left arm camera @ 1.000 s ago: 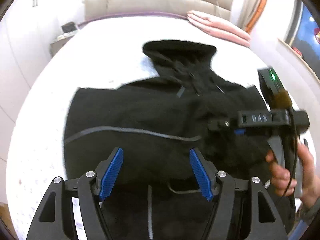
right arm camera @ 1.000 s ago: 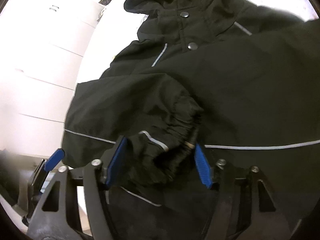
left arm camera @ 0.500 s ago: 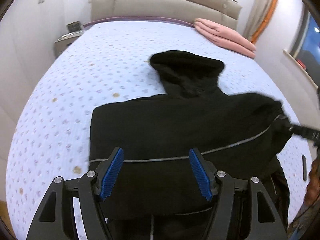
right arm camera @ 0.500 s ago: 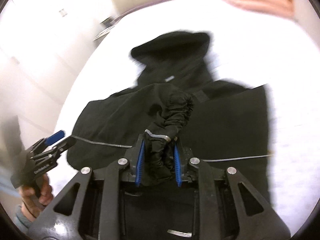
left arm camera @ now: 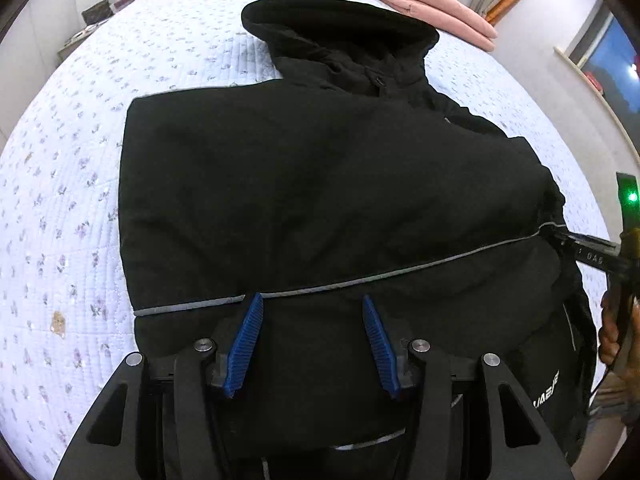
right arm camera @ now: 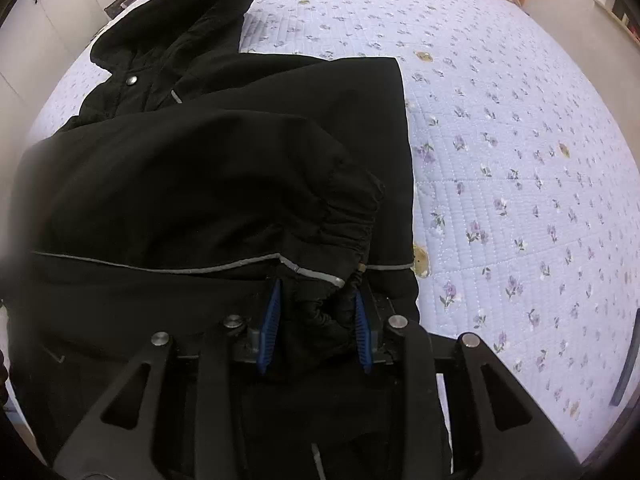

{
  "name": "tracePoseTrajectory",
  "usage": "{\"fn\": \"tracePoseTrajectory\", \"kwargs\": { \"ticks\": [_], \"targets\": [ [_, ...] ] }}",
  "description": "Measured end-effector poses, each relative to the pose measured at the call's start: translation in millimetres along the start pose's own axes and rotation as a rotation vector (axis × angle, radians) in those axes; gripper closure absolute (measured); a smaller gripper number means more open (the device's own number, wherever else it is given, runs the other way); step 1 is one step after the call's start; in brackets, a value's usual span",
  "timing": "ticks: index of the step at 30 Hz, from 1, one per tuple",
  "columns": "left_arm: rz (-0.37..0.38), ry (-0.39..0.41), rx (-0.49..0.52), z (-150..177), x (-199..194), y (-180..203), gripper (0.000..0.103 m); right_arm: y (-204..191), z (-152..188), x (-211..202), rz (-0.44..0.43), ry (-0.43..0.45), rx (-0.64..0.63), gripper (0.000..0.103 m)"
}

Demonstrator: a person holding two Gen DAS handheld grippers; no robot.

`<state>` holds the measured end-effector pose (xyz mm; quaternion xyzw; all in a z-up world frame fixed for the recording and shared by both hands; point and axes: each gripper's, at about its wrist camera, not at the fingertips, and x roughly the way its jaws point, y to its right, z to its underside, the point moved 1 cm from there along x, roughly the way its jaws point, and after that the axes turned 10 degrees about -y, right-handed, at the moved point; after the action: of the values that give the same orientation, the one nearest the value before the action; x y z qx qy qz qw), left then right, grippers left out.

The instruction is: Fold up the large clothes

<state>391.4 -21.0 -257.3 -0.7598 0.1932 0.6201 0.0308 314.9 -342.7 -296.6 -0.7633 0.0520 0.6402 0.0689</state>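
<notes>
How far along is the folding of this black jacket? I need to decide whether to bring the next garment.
Early. Done: the black jacket is spread on the quilted bed, its left edge looking folded straight. In hand: the right tool is shut on the elastic sleeve cuff, holding it over the body; the left tool hovers open. Left: laying that sleeve down, the hood, the lengthwise fold.

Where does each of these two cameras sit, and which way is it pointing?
Left wrist: on the left gripper, looking forward along its open blue fingers over the black hooded jacket toward the headboard end of the bed and the pink folded blanket; a hand with the right gripper shows at right.
Right wrist: on the right gripper, looking across the jacket; its fingers pinch the sleeve cuff.
Shared: the jacket, its hood, the floral quilt.
</notes>
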Motion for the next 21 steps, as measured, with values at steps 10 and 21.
{"fn": "tracePoseTrajectory", "kwargs": {
  "ticks": [10,21],
  "targets": [
    [-0.011,0.127,-0.015,-26,-79,6,0.049,-36,-13,-98,-0.012,0.128,-0.074,0.046],
    [-0.025,0.034,-0.084,-28,3,-17,0.050,-103,-30,6,0.037,-0.056,-0.169,0.051]
  ]
}}
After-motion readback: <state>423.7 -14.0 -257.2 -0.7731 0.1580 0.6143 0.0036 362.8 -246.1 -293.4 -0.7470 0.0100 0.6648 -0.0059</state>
